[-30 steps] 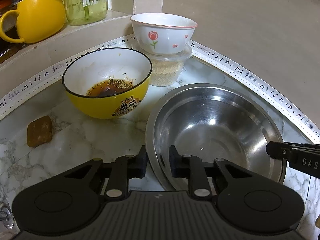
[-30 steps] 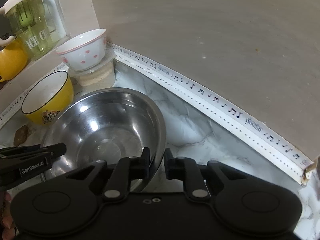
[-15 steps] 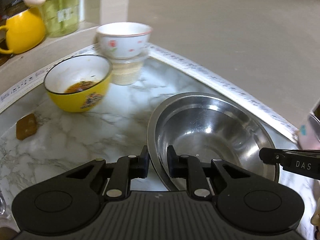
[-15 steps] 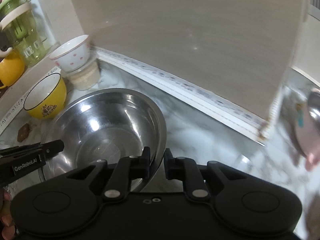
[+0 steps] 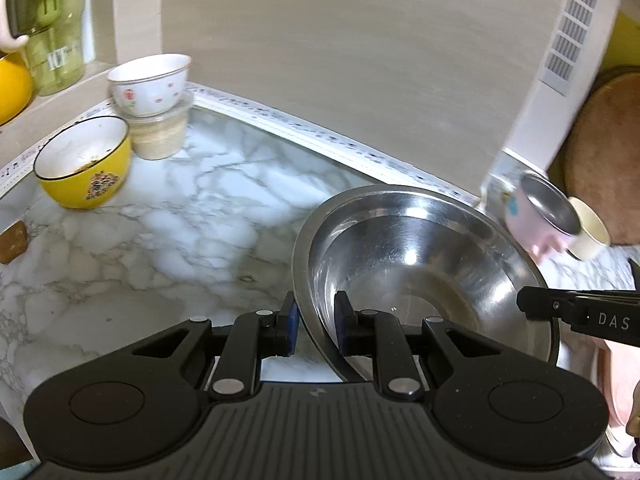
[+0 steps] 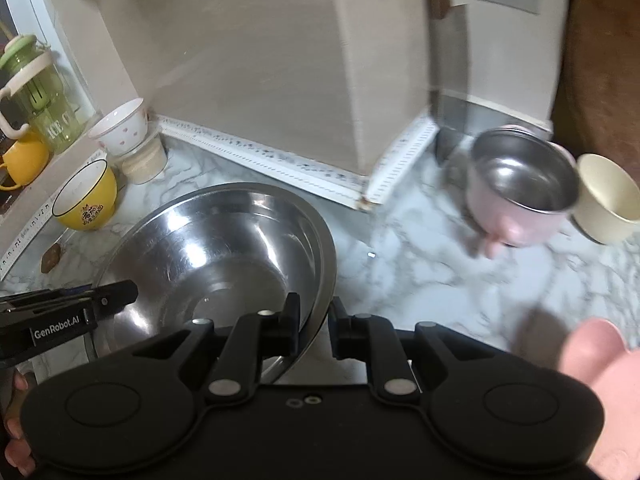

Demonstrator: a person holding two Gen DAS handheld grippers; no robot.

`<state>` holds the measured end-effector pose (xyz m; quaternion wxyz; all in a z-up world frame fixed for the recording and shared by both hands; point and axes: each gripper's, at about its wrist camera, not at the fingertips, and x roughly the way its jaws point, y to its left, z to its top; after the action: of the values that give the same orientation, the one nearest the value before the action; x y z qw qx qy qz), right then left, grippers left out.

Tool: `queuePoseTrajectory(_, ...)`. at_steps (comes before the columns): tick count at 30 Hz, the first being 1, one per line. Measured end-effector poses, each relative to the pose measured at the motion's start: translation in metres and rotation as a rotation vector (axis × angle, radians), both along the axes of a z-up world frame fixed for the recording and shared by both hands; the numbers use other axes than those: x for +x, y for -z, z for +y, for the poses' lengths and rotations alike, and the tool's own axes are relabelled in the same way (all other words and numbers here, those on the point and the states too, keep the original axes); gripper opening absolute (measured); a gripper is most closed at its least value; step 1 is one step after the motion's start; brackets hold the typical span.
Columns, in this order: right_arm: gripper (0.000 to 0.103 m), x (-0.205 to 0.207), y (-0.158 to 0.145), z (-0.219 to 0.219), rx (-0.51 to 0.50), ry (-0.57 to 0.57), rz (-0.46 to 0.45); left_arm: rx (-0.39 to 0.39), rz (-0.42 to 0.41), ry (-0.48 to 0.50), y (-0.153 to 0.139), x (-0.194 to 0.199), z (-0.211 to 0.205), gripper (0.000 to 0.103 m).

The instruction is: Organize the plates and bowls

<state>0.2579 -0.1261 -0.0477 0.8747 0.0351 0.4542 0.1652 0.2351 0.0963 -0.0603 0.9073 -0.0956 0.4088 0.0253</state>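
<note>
- At the far left, a yellow bowl with brown residue inside sits on the marble counter, and just beside it a white flowered bowl rests on top of a clear tub. These are well apart from both tools.
- The left gripper pinches the near-left rim of the big steel bowl: one finger is outside the wall, the other inside, and the rim passes between them.
- The steel bowl hangs between the two tools and is tilted, its left edge lower towards the counter; I judge it lifted, though its underside is hidden.
- The right gripper clamps the opposite rim in the same manner, one finger inside and one outside. Each tool's tip shows at the edge of the other's view, so they face each other across the bowl.
- To the right, past the wall corner, a pink steel-lined bowl touches a cream bowl on the counter.
- The next move seems to turn on this: those two lie to the right of the carried bowl, nearer the right gripper, so that side would lead.
</note>
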Motion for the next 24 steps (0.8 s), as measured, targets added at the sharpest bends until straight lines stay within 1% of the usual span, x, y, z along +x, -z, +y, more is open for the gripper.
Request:
queuePoseTrajectory(5, 0.015, -0.017, 0.004, -0.024, 0.012, 0.025, 0.012, 0.022, -0.009, 0.039, 0.001, -0.015, -0.023, 0.018)
queuePoseTrajectory(8, 0.015, -0.025, 0.013, -0.035, 0.025, 0.038, 0.034, 0.046, 0.002, 0.053, 0.01, -0.02, -0.034, 0.018)
queuePoseTrajectory(10, 0.015, -0.031, 0.018, -0.039, 0.021, 0.043, 0.042, 0.044, 0.013, 0.059, 0.016, -0.022, -0.039, 0.018)
queuePoseTrajectory(16, 0.015, -0.041, 0.029, -0.053, 0.005, 0.057, 0.034, 0.045, 0.011, 0.075, 0.033, -0.023, -0.055, 0.018)
queuePoseTrajectory(18, 0.015, -0.044, 0.032, -0.055, -0.012, 0.064, 0.022, 0.057, 0.004, 0.084, 0.037, -0.022, -0.061, 0.018)
queuePoseTrajectory(20, 0.016, -0.047, 0.035, -0.057, -0.036, 0.064, 0.0, 0.064, 0.003, 0.09, 0.04, -0.022, -0.066, 0.018)
queuePoseTrajectory(24, 0.016, -0.051, 0.037, -0.065, -0.052, 0.077, -0.012, 0.067, 0.006, 0.109, 0.044, -0.019, -0.077, 0.018)
